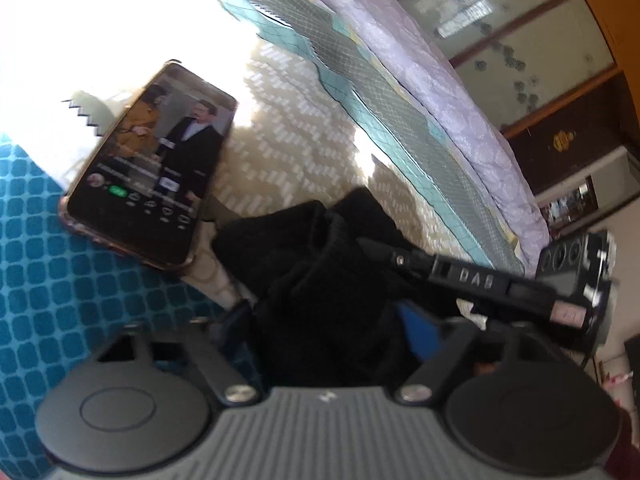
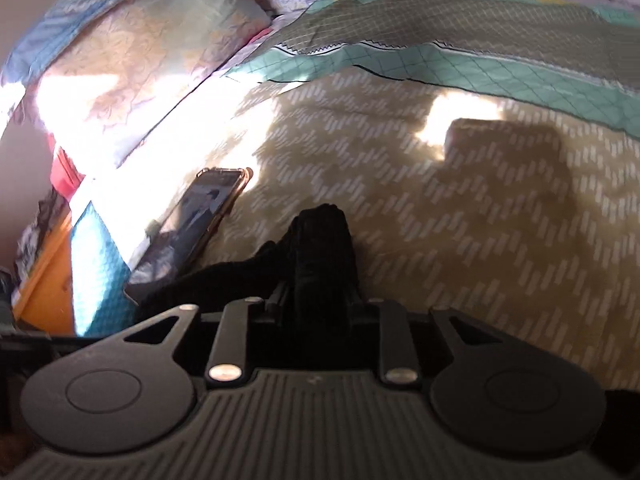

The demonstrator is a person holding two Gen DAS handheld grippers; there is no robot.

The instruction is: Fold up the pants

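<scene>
Both wrist views face down, close, sharing phone (image 1: 148, 164).

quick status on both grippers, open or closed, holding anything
left gripper: black pants bunched between its jaws; grip cannot be told.
right gripper: closed on a fold of the pants.

A phone (image 1: 148, 164), screen lit, lies at the left on the bed's olive dash-patterned cover (image 2: 440, 220), partly over a teal patterned cloth (image 1: 60, 300). A lilac quilt (image 1: 420, 72) lies along the far side; pillows (image 2: 132, 60) are stacked far left.
</scene>
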